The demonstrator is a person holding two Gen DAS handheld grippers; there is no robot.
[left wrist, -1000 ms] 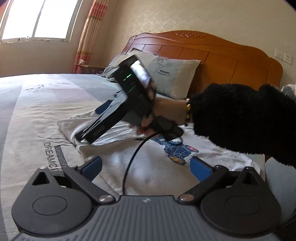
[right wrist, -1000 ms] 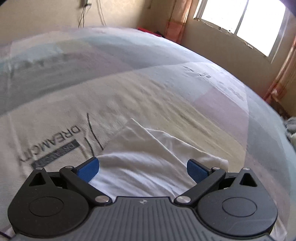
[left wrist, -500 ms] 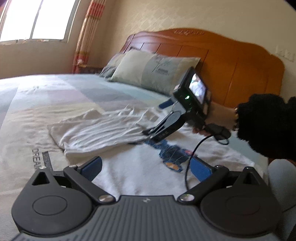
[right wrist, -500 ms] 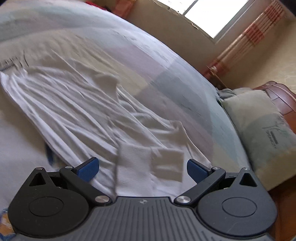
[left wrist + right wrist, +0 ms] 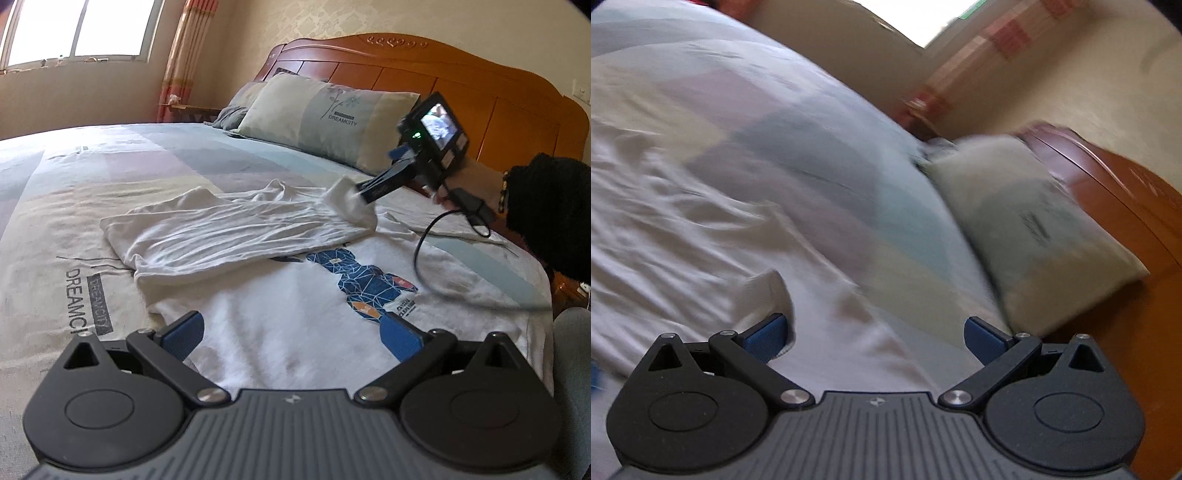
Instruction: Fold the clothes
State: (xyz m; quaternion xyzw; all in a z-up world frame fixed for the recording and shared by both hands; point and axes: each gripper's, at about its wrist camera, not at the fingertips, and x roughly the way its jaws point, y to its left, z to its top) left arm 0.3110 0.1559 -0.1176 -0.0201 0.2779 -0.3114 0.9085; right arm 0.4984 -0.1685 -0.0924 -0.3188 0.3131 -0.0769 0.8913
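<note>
A white T-shirt (image 5: 280,325) with a blue printed figure (image 5: 369,284) lies on the bed, one side and sleeve (image 5: 229,236) folded over its front. My left gripper (image 5: 291,339) is open and empty, low over the shirt's near hem. My right gripper (image 5: 364,192) shows in the left wrist view at the far side of the shirt, beside the sleeve cuff (image 5: 351,203). In the blurred right wrist view the right gripper (image 5: 875,338) is open, with white cloth (image 5: 701,229) under and left of it and nothing between the pads.
The bed's patterned sheet (image 5: 74,206) spreads to the left. A pillow (image 5: 325,118) lies against the wooden headboard (image 5: 498,99) at the back. A window (image 5: 81,29) and curtain stand at far left. The right gripper's cable (image 5: 424,258) hangs over the shirt.
My right gripper has swung from the shirt's left edge across to its far right side near the pillow. The folded sleeve now lies across the shirt. The left gripper has barely moved.
</note>
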